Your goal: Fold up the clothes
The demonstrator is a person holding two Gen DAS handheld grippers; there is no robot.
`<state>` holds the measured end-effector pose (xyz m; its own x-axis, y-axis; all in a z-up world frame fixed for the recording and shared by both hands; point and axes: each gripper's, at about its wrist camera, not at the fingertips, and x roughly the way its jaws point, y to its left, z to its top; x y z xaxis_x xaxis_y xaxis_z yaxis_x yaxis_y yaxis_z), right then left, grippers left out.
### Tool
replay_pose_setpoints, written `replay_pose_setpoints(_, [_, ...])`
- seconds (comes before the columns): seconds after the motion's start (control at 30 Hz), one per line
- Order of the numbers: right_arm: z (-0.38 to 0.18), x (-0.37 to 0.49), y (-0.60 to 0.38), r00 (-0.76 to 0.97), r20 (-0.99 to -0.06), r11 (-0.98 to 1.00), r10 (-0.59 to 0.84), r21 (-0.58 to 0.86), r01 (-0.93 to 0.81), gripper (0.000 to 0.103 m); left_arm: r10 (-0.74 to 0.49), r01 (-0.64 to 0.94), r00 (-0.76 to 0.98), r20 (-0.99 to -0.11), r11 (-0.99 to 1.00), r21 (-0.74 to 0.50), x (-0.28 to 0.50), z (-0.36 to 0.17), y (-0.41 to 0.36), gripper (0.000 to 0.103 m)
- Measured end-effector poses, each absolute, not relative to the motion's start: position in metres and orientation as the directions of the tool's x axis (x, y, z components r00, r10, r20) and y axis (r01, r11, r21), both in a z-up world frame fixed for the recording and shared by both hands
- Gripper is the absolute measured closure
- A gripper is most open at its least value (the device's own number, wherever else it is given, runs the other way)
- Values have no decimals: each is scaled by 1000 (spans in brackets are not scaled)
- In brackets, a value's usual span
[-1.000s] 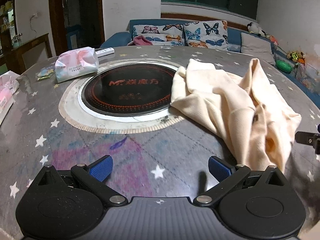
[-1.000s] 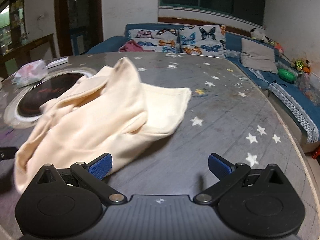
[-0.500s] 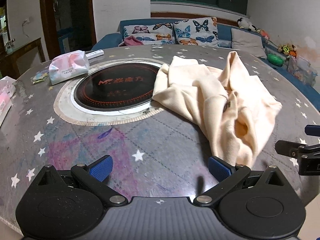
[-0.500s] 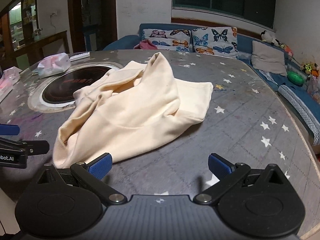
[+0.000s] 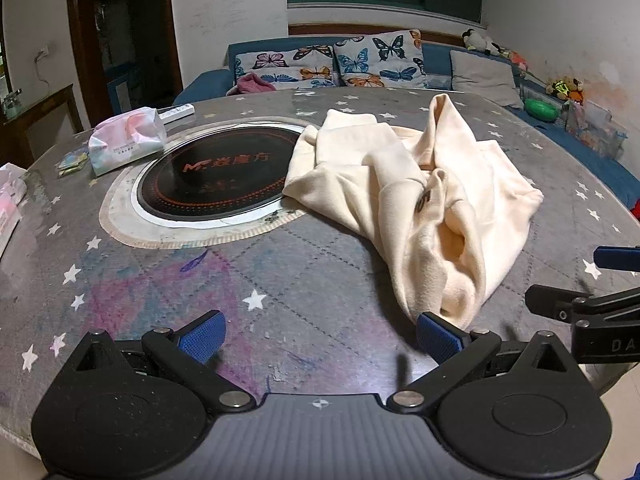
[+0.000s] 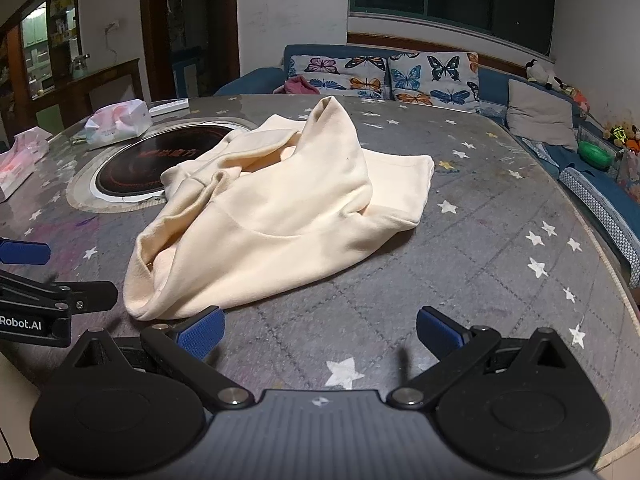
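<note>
Leftmost, at the upper left of the left wrist view, a tissue pack [image 5: 126, 140] and a remote [image 5: 176, 111] sit beside the round hob [image 5: 212, 178] set into the worktop [image 5: 280, 272], well clear of the working patch. Right of the hob, the cream garment [image 5: 420, 200] lies crumpled in a loose heap, one edge overlapping the hob's rim, its near end drooping toward the camera. The left gripper [image 5: 320, 334] hovers low at the worktop's near edge, fingers spread wide and empty, its right pad just beside that near end, probably lined up to take a hem. At the lower right of this frame the right gripper [image 5: 588, 280] pokes in; its own view shows it equally spread and empty [image 6: 320, 332], the left pad just at the cloth's near edge. No fold looks begun; the heap likely needs flattening first.
</note>
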<state>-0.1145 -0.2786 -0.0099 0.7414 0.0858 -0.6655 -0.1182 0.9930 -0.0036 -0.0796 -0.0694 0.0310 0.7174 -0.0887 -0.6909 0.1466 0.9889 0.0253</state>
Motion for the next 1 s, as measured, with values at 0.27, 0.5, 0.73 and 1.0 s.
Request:
replay_pose_setpoints(0.27, [-9, -116, -277, 743, -664, 992, 87, -7, -123, 0, -93, 161, 716, -692, 986, 34, -81, 31, -75, 0])
replay_pose_setpoints(0.5, [-8, -115, -276, 744, -662, 992, 90, -7, -126, 0, -95, 170, 714, -694, 985, 40, -81, 32, -78, 0])
replay_pose_setpoints(0.73, [-6, -114, -276, 745, -660, 992, 90, -8, -127, 0, -98, 175, 714, -694, 984, 40, -80, 33, -80, 0])
replay_pose_setpoints(1.0, [-4, -112, -276, 748, -657, 991, 93, -9, -131, 0, -102, 178, 713, -693, 983, 38, -78, 35, -81, 0])
